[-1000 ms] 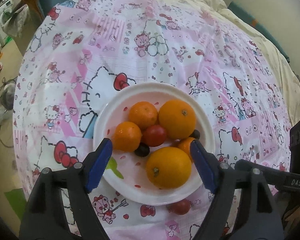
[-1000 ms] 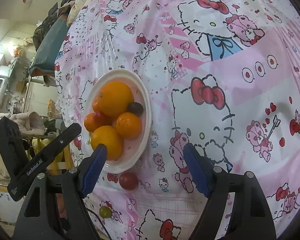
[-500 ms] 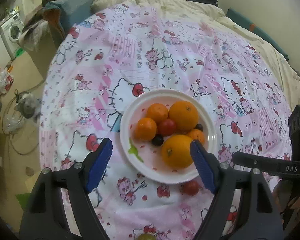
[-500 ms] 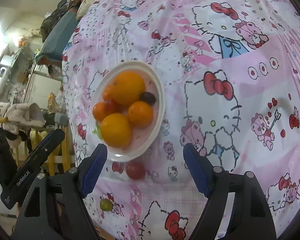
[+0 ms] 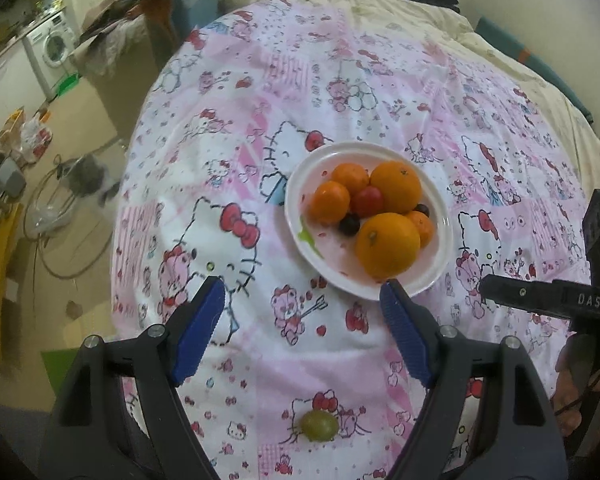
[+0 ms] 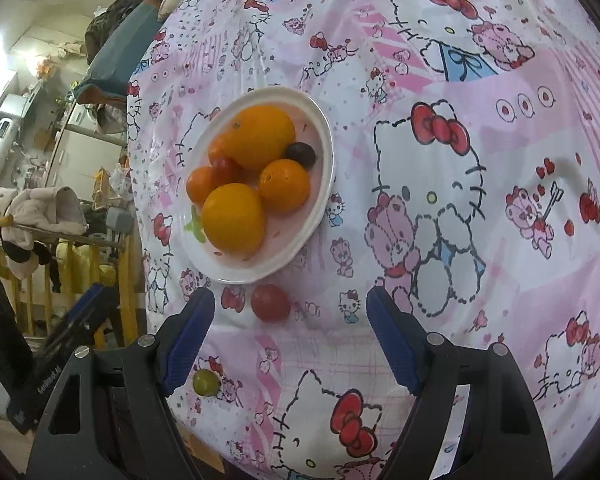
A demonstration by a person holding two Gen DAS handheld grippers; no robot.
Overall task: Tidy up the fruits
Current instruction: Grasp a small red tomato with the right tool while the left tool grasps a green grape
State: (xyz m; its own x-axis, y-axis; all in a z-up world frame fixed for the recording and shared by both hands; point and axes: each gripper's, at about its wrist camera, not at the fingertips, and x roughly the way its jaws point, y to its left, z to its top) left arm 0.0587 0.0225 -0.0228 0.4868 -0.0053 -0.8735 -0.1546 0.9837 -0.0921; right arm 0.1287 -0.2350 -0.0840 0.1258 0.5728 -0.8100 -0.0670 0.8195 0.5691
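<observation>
A white plate (image 5: 444, 216) on the Hello Kitty cloth holds several oranges, a red tomato (image 5: 367, 201) and dark grapes (image 5: 349, 225). The plate also shows in the right wrist view (image 6: 327, 168). A loose red tomato (image 6: 270, 302) lies on the cloth just below the plate. A green grape (image 5: 319, 425) lies near the front edge; it also shows in the right wrist view (image 6: 205, 381). My left gripper (image 5: 302, 328) is open and empty, above the cloth in front of the plate. My right gripper (image 6: 290, 340) is open and empty, just behind the loose tomato.
The round table's cloth (image 5: 340, 80) drops off at the left edge to the floor. A washing machine (image 5: 52, 46) and clutter stand far left. Bedding (image 5: 420, 4) lies behind the table. The other gripper's body (image 5: 556, 300) sits at the right.
Both grippers have pulled back from the plate, so it looks smaller and the green grape has come into the left view. Both stay open.
</observation>
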